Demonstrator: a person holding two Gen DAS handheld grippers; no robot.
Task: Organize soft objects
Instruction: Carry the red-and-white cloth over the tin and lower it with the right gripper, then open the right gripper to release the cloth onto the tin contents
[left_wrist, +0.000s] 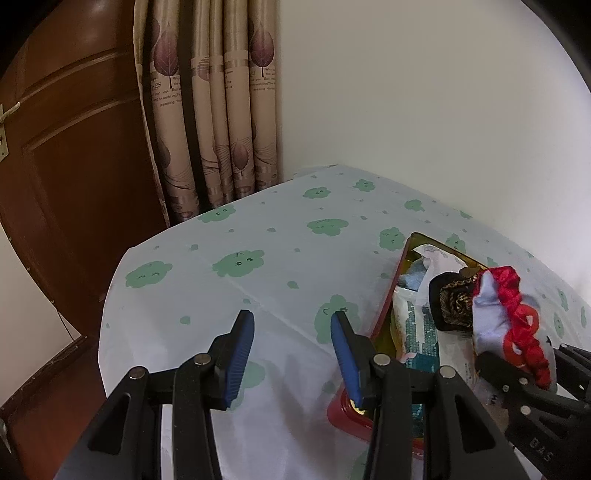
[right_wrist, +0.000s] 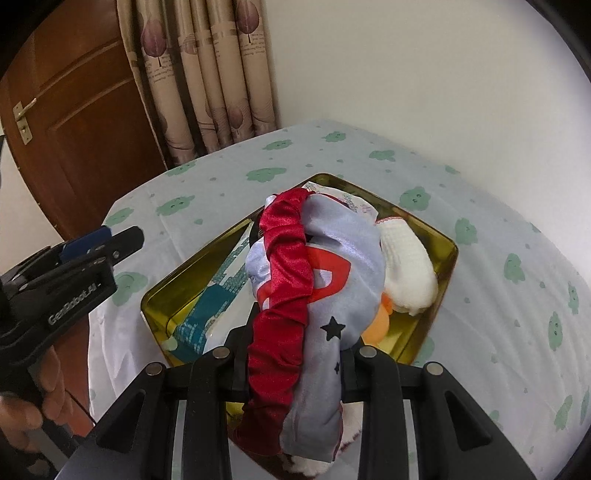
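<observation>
We hold a satin pouch (right_wrist: 317, 280), red-ruffled, clamped in the closed right gripper (right_wrist: 295, 354); its long axis runs along the fingers, directly above the gold tin (right_wrist: 448, 254). Left gripper (left_wrist: 291, 354) half open, empty, left of the tin.

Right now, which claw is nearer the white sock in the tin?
Right. The right claw, holding cloth, hangs over the tin beside the white sock; the left claw sits outside the tin.
</observation>
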